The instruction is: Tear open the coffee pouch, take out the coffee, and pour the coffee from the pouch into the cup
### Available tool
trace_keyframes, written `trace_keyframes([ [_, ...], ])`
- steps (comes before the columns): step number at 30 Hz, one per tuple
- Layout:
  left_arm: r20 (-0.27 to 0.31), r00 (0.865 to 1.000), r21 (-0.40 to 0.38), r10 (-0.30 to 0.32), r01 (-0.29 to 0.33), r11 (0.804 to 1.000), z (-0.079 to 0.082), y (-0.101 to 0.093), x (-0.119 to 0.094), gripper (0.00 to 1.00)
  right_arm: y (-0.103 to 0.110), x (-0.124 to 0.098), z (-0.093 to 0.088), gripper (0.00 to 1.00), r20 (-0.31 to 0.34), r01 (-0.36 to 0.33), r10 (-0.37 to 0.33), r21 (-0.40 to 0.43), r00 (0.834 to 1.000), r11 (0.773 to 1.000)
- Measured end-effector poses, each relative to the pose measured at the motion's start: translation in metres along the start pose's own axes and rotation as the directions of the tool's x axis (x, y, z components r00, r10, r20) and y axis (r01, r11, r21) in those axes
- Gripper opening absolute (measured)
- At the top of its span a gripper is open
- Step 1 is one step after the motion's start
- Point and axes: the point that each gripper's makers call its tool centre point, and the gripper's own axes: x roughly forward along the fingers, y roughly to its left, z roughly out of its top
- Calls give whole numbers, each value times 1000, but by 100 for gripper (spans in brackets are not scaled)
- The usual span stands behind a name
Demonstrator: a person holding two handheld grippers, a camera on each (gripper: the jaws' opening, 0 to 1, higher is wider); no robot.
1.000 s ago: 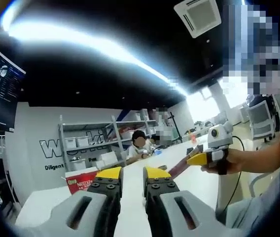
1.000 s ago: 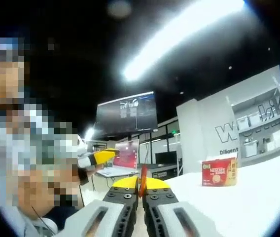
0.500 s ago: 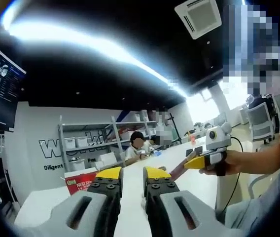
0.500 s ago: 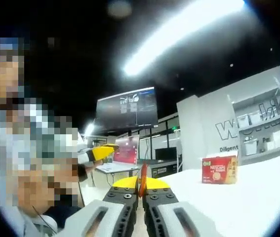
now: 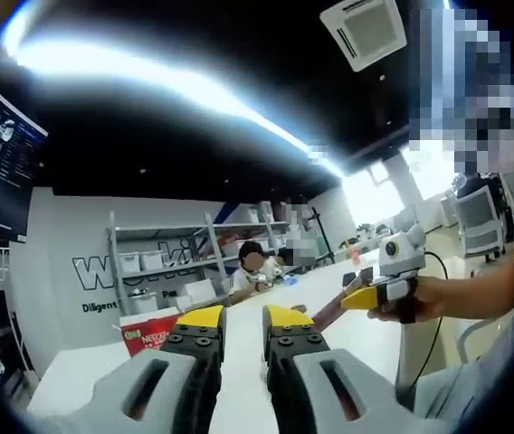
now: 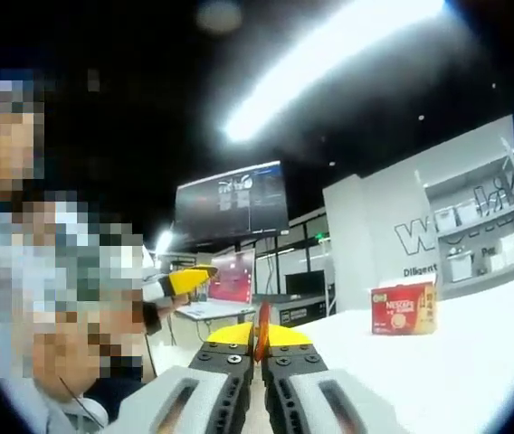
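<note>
coffee pouch: thin red sachet, pinched edge-on in right gripper
feel: probably light, floppy, slick; grab free top edge
left gripper: jaws apart, empty
Nescafe box: far right on table

Left gripper parted above white table.

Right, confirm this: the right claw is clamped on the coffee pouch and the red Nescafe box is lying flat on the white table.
Not quite. In the right gripper view the red Nescafe box stands upright on the white table, not flat. The right claw is indeed clamped on the coffee pouch.
</note>
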Motion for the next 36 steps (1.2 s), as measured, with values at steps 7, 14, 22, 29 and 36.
trace_keyframes([
  [7,-4,1000,2,-3,3,1000,0,-1,0,19,1,1,0,4,-4,3,-3,-7,1000,1000],
  [14,-5,1000,3,-4,4,1000,-1,-1,0,19,1,4,-1,4,-11,-2,2,-2,1000,1000],
  [22,-2,1000,7,-1,1,1000,1,0,-1,19,2,4,4,4,-4,-1,1,-10,1000,1000],
  [29,-18,1000,14,-2,2,1000,-2,-2,0,19,-1,4,-2,4,-2,0,1,10,1000,1000],
  [36,8,1000,4,7,-7,1000,5,2,-3,19,0,5,-1,4,-7,0,0,5,1000,1000],
])
